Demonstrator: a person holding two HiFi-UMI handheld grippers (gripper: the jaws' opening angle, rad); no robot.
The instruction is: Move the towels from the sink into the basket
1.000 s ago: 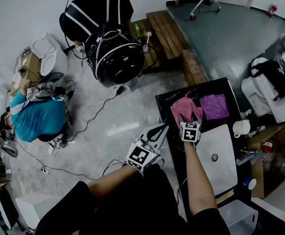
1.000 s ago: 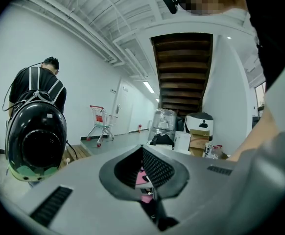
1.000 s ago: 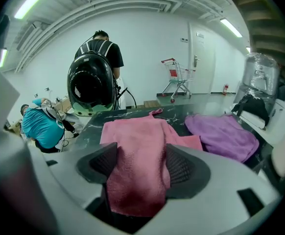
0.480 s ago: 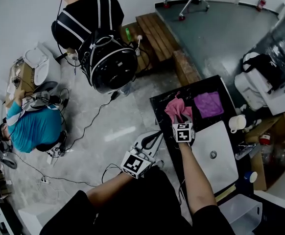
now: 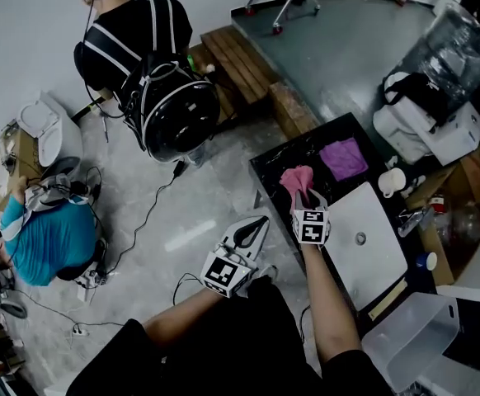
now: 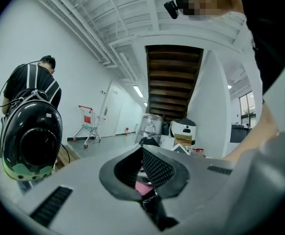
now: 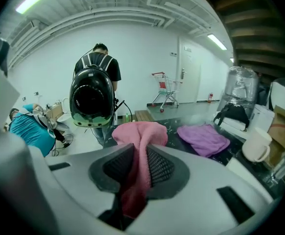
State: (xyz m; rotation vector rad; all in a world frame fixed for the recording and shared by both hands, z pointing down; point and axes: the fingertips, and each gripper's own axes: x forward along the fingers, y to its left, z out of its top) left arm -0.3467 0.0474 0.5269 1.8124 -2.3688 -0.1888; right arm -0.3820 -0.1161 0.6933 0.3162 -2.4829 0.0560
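Towels both outside basket [image 5: 413,337]. Pink towel [image 7: 138,146] pinched in right gripper [image 5: 308,200], jaws just closing on it, near worktop's [image 5: 298,147] far-left corner; purple towel [image 5: 344,157] lies at far edge. Left gripper [image 5: 261,221] jaws together, empty.

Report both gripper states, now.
Left gripper: closed, empty.
Right gripper: jaws have just been closing, now clamped on the pink towel.

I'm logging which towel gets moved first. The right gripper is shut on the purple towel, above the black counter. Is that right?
Only the colour is wrong. The right gripper is shut on the pink towel above the black counter; its jaws have just been closing on it. The right gripper view shows pink cloth pinched between the pads, while the purple towel lies on the counter beyond.
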